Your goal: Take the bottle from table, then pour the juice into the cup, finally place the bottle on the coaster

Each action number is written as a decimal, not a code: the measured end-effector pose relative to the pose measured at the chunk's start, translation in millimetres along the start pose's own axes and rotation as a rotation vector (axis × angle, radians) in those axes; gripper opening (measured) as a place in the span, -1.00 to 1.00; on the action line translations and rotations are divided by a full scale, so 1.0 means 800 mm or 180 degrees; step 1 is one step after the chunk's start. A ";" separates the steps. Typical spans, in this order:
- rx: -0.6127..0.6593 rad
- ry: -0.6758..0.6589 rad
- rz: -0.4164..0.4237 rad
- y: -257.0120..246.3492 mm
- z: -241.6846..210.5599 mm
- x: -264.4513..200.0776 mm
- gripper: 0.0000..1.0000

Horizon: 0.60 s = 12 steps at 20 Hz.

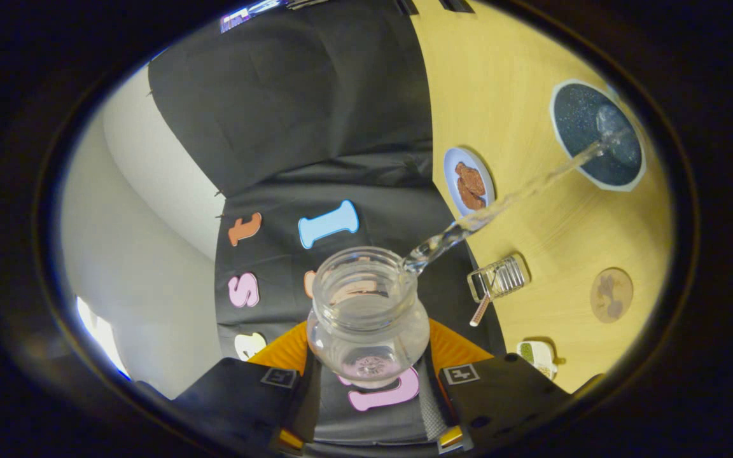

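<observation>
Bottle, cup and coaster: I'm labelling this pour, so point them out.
bottle point(366, 312), gripper view, clear body between the fingers.
cup point(599, 133), gripper view, dark inside.
coaster point(611, 294), gripper view, round top face.

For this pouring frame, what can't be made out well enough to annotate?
- Cup: glare and fisheye stretch at the far end of the stream blur its rim and fill level.
- Bottle: clear glass and clear liquid; how much is left can't be judged.
- Gripper: the bottle's base sits between the fingers, but pad contact is hidden behind it.
- Small white dish: too small to identify its contents.
- Coaster: surface pattern is blurred.
</observation>
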<state>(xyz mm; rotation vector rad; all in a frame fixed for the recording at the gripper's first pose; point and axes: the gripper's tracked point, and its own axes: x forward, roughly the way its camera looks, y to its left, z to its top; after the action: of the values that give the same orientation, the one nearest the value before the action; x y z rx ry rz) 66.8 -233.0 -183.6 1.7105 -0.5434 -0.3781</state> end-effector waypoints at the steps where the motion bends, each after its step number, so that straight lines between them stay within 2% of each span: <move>1: 0.0011 -0.0008 0.0007 0.000 -0.001 0.002 0.36; 12: 0.0159 -0.0142 0.0115 0.012 0.004 0.004 0.35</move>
<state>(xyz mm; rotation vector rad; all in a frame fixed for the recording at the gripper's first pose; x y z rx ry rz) 66.3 -239.1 -174.5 1.7413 -0.6202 -0.3803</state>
